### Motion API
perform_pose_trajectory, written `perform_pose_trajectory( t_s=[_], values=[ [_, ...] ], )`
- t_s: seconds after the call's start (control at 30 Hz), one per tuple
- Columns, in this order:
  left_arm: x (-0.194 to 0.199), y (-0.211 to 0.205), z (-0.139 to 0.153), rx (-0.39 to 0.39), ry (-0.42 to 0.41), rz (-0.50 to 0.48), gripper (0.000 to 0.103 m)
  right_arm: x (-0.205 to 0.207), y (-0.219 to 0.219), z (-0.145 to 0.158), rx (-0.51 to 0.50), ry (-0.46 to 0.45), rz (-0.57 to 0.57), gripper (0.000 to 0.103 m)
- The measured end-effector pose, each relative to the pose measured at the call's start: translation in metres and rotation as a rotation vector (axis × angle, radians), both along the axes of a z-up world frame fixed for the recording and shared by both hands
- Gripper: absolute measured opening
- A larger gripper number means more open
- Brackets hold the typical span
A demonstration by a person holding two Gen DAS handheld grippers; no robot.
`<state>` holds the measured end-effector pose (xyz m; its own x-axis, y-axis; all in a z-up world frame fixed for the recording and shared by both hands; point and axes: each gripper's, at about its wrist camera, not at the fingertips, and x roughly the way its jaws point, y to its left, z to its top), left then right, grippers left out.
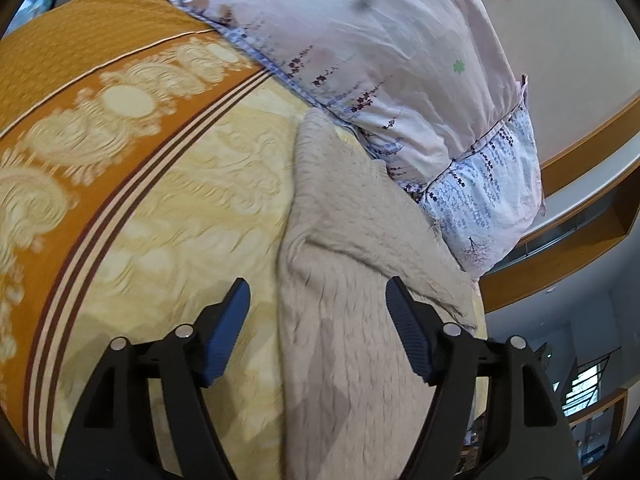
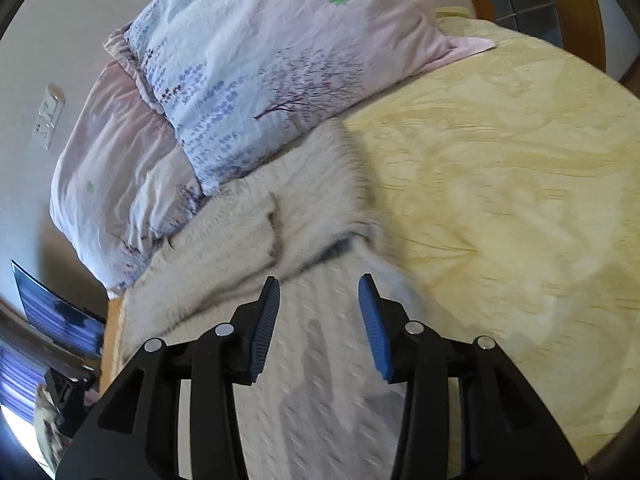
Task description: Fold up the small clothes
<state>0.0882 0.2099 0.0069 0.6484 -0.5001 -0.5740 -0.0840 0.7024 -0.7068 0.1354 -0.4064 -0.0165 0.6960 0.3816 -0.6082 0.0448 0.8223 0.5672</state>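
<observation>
garment [image 1: 352,280]: beige, fuzzy knit
bedspread [image 1: 192,208]: pale yellow embossed swirls; orange border, cream medallions, maroon-white stripes
pillows [image 1: 360,40]: pale pink, blue-purple floral print, green clovers
tool pads [image 2: 264,320]: blue, ribbed

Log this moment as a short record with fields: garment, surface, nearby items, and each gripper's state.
garment: beige knit garment, lying rumpled with folds, partly flattened on the bed
surface: yellow patterned bedspread with an orange border on one side
nearby items: two floral pillows, stacked by the wall, touching the garment's far edge
left gripper: open, above the garment, holding nothing
right gripper: open, above the garment, holding nothing
fold progress: no neat fold visible yet
image quality: some motion blur in both views
</observation>
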Motion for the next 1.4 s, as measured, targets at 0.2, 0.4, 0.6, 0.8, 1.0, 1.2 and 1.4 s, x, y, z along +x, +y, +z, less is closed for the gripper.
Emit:
perform_pose_trajectory(
  t_s=[0.2, 0.4, 0.6, 0.8, 1.0, 1.2, 1.4],
  values=[
    [-0.029, 0.005, -0.006, -0.052, -0.023, -0.009, 0.069, -0.019, -0.026, -0.016, 0.001, 0.055, 0.001, 0.043],
    [-0.051, -0.006, -0.008, -0.071, -0.056, -0.051, 0.067, -0.04, -0.036, -0.03, 0.079, 0.061, 0.054, 0.043],
    [-0.072, -0.02, -0.014, -0.147, -0.095, -0.134, 0.059, -0.059, -0.033, -0.04, 0.209, 0.044, 0.161, 0.042],
    [-0.098, -0.033, -0.02, -0.246, -0.129, -0.23, 0.056, -0.085, -0.031, -0.046, 0.331, 0.004, 0.256, 0.039],
    [-0.122, -0.046, -0.034, -0.303, -0.143, -0.338, 0.056, -0.115, -0.027, -0.05, 0.347, -0.019, 0.343, 0.039],
    [-0.132, -0.063, -0.049, -0.265, -0.127, -0.411, 0.056, -0.135, -0.025, -0.062, 0.345, -0.01, 0.42, 0.039],
    [-0.126, -0.077, -0.06, -0.219, -0.091, -0.438, 0.056, -0.132, -0.013, -0.077, 0.322, 0.036, 0.458, 0.039]
  ],
)
